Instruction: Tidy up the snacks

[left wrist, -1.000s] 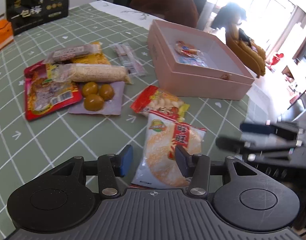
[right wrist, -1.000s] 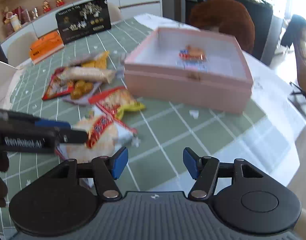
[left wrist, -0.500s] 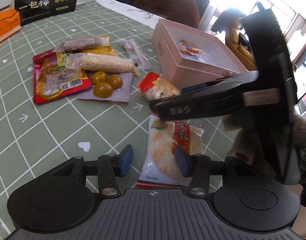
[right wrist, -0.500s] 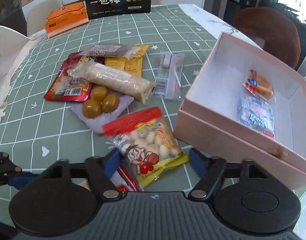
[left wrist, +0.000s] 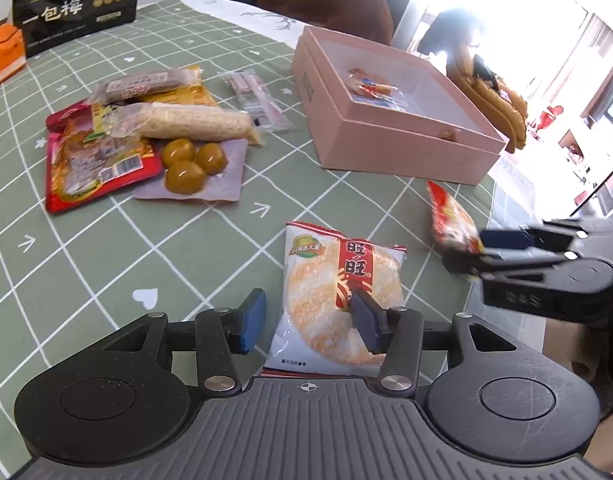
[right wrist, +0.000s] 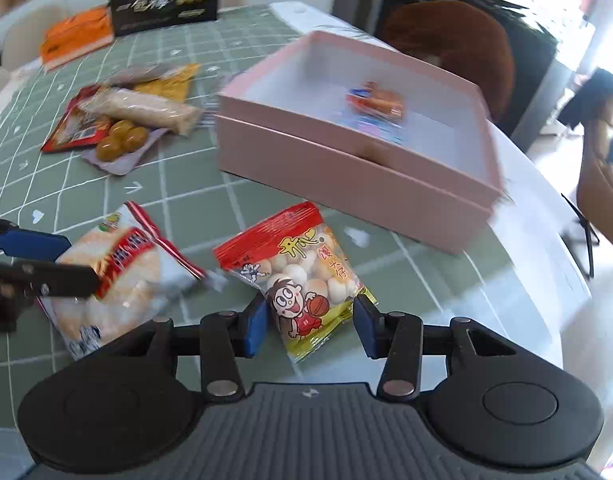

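Nearest, at the bottom centre of the right wrist view, my right gripper [right wrist: 310, 326] is closing on the red-and-yellow ball-snack bag [right wrist: 302, 276]; half a second ago its jaws stood wider, straddling the bag flat on the cloth. In the left wrist view the bag now looks pinched and raised at the right edge, so I judge the pick begun. My left gripper [left wrist: 306, 320] has held its place, jaws apart over the rice cracker packet [left wrist: 338, 292], right pad on the wrapper, not clamped. Farther, upper centre, the pink box [right wrist: 346, 184] sits open with two small snacks inside. Upper left, the remaining snack pile [left wrist: 146, 140] waits on the green checked tablecloth [left wrist: 86, 260].
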`<state>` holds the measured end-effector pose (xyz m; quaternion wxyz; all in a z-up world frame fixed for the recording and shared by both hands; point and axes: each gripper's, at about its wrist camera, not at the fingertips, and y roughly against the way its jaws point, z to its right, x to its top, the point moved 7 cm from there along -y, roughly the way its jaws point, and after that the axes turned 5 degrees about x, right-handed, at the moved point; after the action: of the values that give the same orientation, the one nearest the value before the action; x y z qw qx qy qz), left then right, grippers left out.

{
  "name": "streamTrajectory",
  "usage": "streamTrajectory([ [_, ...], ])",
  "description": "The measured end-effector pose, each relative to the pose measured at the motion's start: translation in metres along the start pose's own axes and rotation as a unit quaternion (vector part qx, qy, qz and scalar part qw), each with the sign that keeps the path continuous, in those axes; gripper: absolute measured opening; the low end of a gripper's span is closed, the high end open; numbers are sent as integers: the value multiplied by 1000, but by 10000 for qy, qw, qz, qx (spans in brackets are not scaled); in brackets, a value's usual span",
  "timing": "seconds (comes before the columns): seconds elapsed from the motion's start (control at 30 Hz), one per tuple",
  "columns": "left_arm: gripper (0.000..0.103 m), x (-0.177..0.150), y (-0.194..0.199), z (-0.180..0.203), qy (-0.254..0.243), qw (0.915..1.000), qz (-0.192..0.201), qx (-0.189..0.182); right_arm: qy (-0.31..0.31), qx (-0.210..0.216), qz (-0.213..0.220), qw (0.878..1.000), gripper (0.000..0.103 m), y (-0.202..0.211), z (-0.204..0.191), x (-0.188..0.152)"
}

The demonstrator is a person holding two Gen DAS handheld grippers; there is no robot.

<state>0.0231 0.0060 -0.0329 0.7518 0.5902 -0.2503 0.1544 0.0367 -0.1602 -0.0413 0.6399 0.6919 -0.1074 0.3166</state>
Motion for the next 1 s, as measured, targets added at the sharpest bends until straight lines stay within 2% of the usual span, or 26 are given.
streamTrajectory([
  [0.1,54,2,-2,1,57,10000,-28,-52,-269,207,-32,9994,52,8,7,-12],
  [0.17,53,1,-2,-1,148,9998,-22,-106,-406,304,11,9987,61,12,5,-18],
  [0.4,51,4,-2,-13,530,9984,-87,-199,-682,770,156,9946,61,23,-18,-23],
  [0.5,51,7,-5,-10,559,9978,-154,-336,-686,877,203,9936,61,26,-28,-24],
  [0.67,51,8,-7,-7,557,9977,-154,-356,-810,1002,362,9910,61,31,-34,-17],
  [0.87,51,8,-4,-3,653,9953,-274,-654,-593,827,325,9943,61,22,-45,-13],
  [1.0,48,16,13,13,632,9924,-89,-1051,-494,582,288,9967,61,22,-39,-22],
])
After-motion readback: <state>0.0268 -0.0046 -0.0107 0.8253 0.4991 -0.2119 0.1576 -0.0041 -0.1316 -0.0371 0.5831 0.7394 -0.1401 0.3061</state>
